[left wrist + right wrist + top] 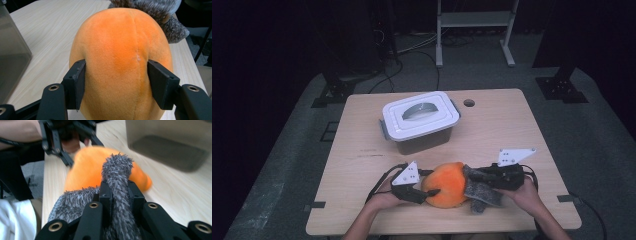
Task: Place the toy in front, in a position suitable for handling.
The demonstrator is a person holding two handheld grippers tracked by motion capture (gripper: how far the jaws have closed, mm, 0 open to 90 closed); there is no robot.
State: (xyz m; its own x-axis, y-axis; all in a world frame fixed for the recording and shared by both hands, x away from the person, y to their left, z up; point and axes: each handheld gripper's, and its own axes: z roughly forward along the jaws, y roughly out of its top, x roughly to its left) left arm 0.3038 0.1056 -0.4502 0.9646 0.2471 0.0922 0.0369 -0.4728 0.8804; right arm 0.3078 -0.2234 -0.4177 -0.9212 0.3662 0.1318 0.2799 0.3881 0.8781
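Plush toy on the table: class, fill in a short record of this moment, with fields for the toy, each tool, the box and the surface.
toy: orange plush toy with a grey furry part, lying at the near edge of the table
left tool: jaws pressed against both sides of the orange body
right tool: jaws clamped on a strip of the grey fur
box: storage box with white lid on, handle folded flat, behind the toy and apart from it
surface: light wooden table with a round hole near its far edge

Overhead camera faces forward; tong cameras closely share the plush toy [447, 184].
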